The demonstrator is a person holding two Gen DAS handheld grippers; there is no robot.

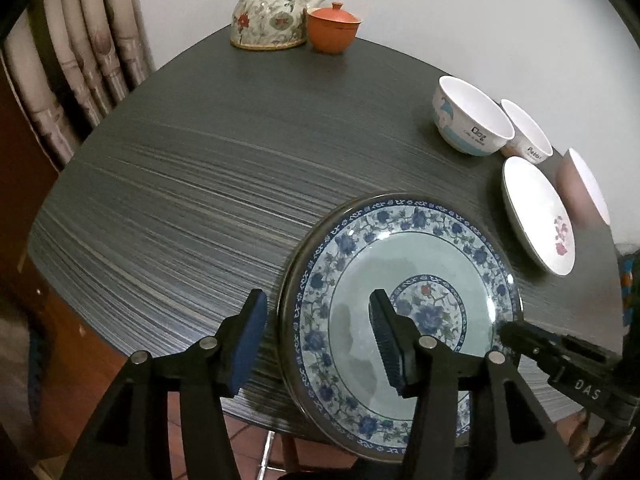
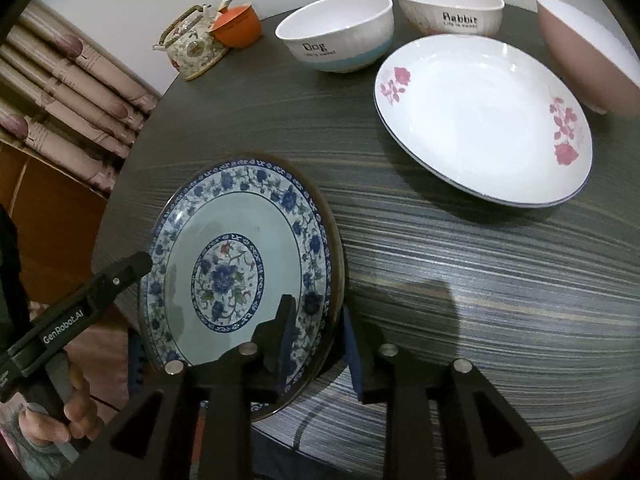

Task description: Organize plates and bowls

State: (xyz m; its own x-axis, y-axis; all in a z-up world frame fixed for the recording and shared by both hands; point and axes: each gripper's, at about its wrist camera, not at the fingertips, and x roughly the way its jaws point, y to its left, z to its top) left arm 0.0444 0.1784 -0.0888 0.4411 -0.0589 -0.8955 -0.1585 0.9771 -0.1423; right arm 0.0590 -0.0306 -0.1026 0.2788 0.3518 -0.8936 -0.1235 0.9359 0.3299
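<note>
The right gripper (image 2: 316, 344) pinched the near rim of the blue floral plate (image 2: 240, 264), tilting it up off the table (image 2: 480, 280), likely for carrying. The left gripper (image 1: 320, 340) straddled the opposite rim, jaws half open and clear. Beyond the plate lay the rose plate (image 2: 480, 120); farther still, three bowls and a teapot (image 2: 192, 48); nothing blocked the way.
</note>
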